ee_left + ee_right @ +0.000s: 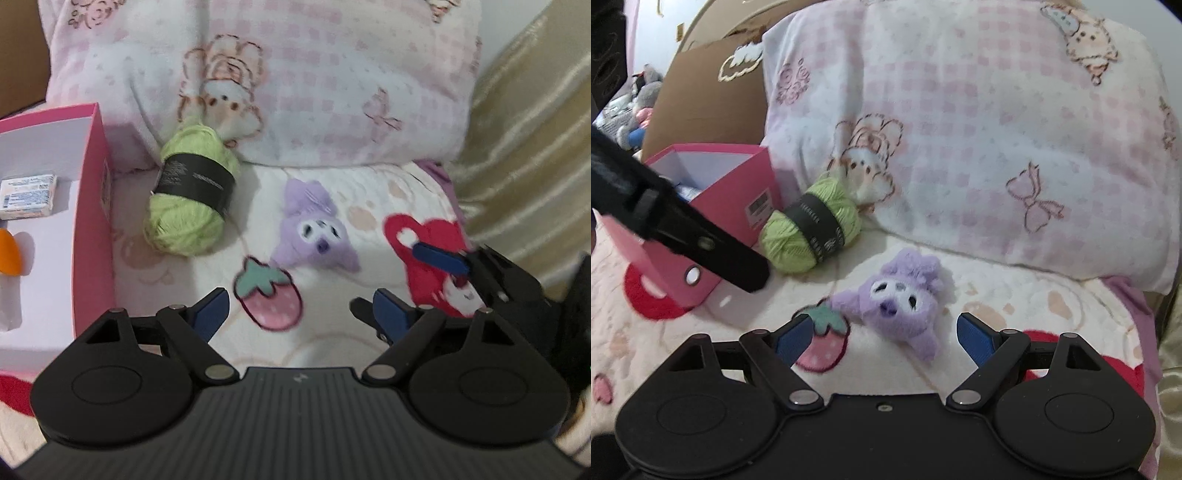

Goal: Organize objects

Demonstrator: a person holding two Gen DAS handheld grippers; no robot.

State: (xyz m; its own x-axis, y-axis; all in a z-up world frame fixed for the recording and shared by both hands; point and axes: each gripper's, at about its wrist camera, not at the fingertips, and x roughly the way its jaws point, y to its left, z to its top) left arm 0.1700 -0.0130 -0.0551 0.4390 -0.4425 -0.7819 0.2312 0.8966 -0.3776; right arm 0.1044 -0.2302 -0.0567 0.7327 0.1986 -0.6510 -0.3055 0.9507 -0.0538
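One yarn ball [190,195], one purple plush [905,301]; both hand-held grippers [291,314] [884,338] apart, seemingly empty.

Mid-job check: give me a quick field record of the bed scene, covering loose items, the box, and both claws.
surface: patterned blanket, pillow behind
box: pink box, open, at the left
in box: small white packet, orange item
loose: green yarn ball beside the box; purple plush toy mid-blanket
left claw: open, empty
right claw: open, plush just ahead, untouched
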